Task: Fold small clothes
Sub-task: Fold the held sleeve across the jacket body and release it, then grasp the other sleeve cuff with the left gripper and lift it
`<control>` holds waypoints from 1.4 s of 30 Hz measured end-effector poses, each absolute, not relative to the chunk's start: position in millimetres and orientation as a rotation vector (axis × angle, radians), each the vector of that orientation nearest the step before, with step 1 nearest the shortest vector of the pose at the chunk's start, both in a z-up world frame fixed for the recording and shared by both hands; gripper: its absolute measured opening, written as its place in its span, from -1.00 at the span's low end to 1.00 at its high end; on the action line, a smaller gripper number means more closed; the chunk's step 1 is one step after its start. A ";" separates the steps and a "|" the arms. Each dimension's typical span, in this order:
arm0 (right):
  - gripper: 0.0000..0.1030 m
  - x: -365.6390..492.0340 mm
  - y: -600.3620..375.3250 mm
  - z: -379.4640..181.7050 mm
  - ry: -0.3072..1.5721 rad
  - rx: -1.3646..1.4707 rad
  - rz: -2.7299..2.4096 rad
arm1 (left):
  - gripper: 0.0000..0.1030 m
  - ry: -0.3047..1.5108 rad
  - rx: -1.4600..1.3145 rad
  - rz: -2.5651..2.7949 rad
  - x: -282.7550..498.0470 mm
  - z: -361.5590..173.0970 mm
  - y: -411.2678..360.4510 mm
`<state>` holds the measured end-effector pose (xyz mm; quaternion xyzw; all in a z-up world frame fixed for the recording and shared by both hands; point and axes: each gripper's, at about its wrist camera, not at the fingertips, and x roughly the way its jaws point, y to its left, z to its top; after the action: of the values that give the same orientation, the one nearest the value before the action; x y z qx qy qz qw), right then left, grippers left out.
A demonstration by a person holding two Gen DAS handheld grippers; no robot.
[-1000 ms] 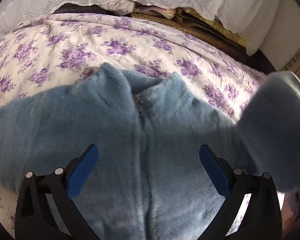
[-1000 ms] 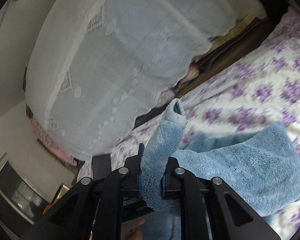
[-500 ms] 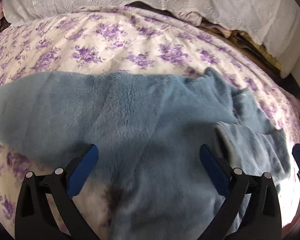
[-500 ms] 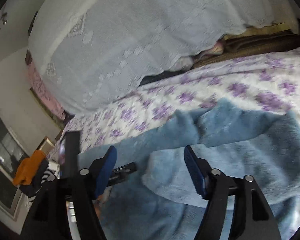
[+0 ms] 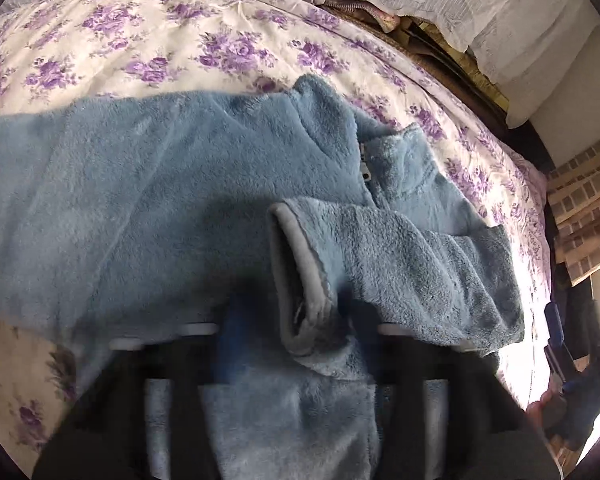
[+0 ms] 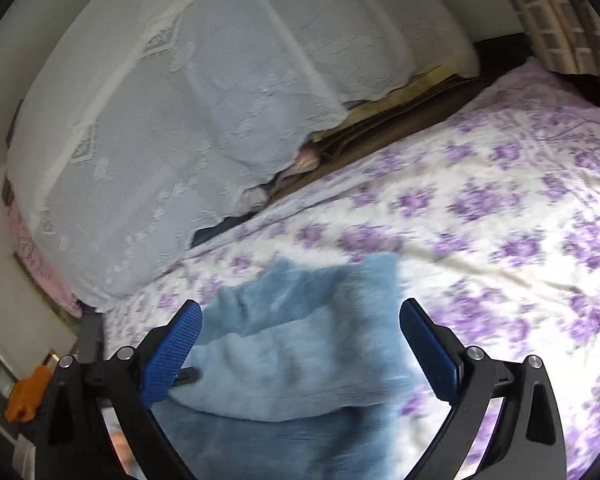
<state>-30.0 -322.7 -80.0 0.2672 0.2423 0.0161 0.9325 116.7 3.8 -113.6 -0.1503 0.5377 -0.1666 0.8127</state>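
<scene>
While left gripper (image 5: 296, 320) pinches jacket (image 5: 180, 184) cuff | right gripper (image 6: 300, 344) spread wide, jacket below

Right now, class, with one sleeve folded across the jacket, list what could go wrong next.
1. The left gripper, blurred, has just been closing with the cuff seemingly between its jaws; pulling may undo the folded sleeve.
2. The right gripper has just been opening and grips nothing, but one pad overlaps the fleece; pulling away could snag it.
3. The jacket has its other sleeve spread out; a tug could bunch it.
</scene>
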 end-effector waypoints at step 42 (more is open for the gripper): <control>0.93 44.1 -317.2 -96.3 0.787 0.159 -0.219 | 0.55 0.931 -0.016 -0.149 102.0 -92.3 4.4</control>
<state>44.1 -317.2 -96.3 0.0773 0.3822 -0.1064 0.9147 102.0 4.4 -92.3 -0.0078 0.4483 -0.0717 0.8910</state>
